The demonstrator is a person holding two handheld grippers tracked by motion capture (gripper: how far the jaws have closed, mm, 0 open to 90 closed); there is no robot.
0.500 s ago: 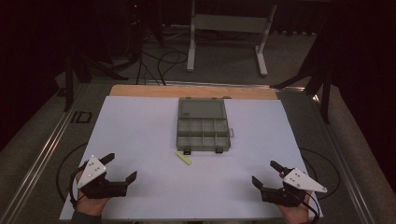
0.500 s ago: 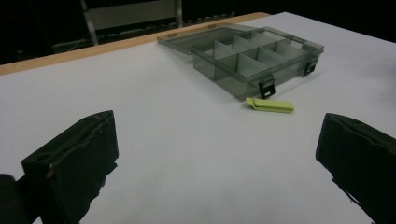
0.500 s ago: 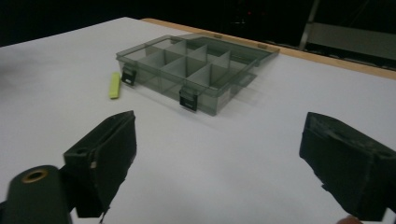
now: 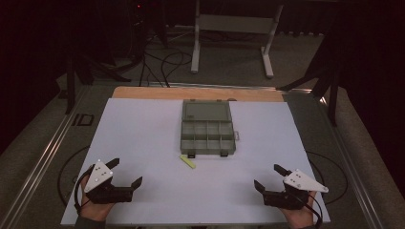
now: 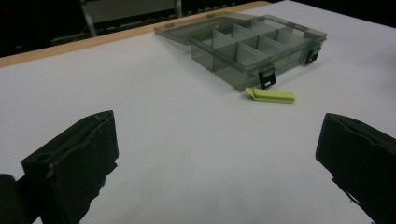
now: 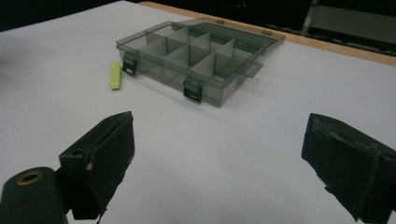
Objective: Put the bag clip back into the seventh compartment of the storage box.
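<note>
A smoky clear compartment box (image 4: 208, 127) lies open in the middle of the white table (image 4: 143, 133), its lid folded back flat and several divided cells bare. Just in front of its near left latch rests a small yellow-green clip (image 4: 188, 161). My left gripper (image 4: 126, 172) sits at the near left of the table, open, nothing between its jaws. At the near right my right gripper (image 4: 269, 176) is open too and holds nothing. The left gripper view has the box (image 5: 252, 46) and clip (image 5: 272, 95) ahead to the right; in the right gripper view the box (image 6: 196, 56) and clip (image 6: 116, 75) lie ahead left.
A wooden strip (image 4: 200, 93) edges the table's far side. Beyond it stands a white metal frame (image 4: 231, 36) among floor cables. Metal rails (image 4: 52, 143) run along the table's left side. Black cables loop beside each hand.
</note>
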